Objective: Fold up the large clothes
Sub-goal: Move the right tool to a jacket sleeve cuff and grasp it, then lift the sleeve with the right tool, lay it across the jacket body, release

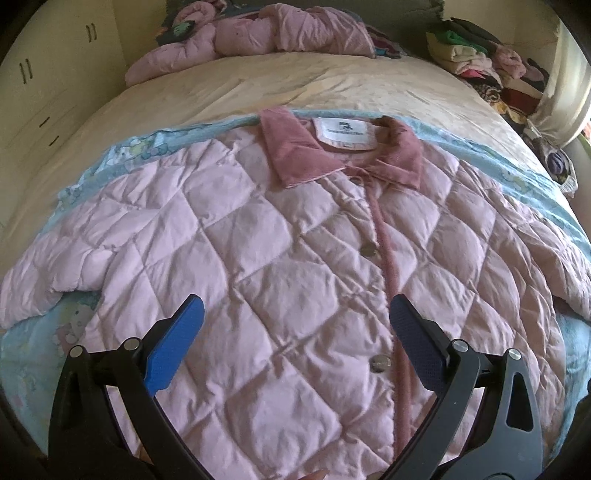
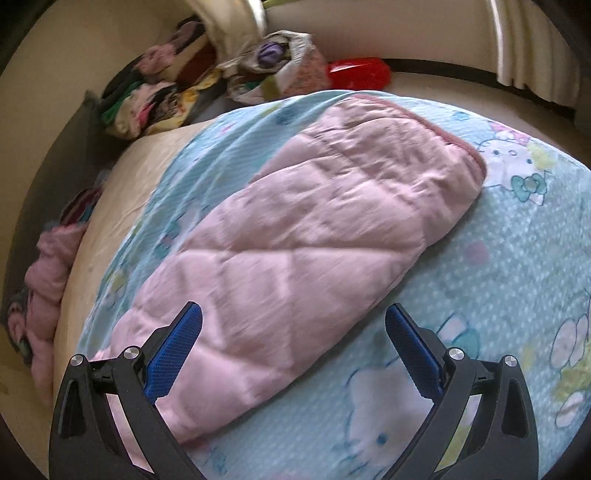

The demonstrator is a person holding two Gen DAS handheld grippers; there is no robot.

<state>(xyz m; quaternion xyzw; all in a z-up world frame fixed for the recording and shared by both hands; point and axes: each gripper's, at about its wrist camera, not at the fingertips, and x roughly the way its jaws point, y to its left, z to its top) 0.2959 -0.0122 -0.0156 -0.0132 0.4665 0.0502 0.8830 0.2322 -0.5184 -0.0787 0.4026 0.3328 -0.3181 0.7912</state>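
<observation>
We are looking down on a pink quilted jacket (image 1: 295, 258) that is lying front-up and buttoned on a pale blue cartoon-print blanket (image 2: 480, 295), its corduroy collar (image 1: 340, 155) pointing to 12 o'clock in the left wrist view and both sleeves spreading out toward 9 and 3 o'clock. We are holding the left gripper (image 1: 295, 314) above the lower front of the jacket with its jaws spread wide and nothing between them, and the right gripper (image 2: 293, 317) is hovering just as wide and empty over the near end of the right sleeve (image 2: 314, 240), which is running away toward 1 o'clock to its cuff (image 2: 469, 155). We judge that the first fold is just starting: bringing a sleeve in across the chest. To do it well, we are thinking the right gripper should be reaching out toward the cuff rather than biting the thick upper arm, pinching both layers of padding so the puffy fabric is not slipping free, then carrying the sleeve low and flat across the body. Meanwhile the left gripper could be pressing near the button placket (image 1: 384, 266) to stop the whole jacket sliding on the blanket. Another pink garment (image 1: 258, 33) is lying at 12 o'clock, well apart.
</observation>
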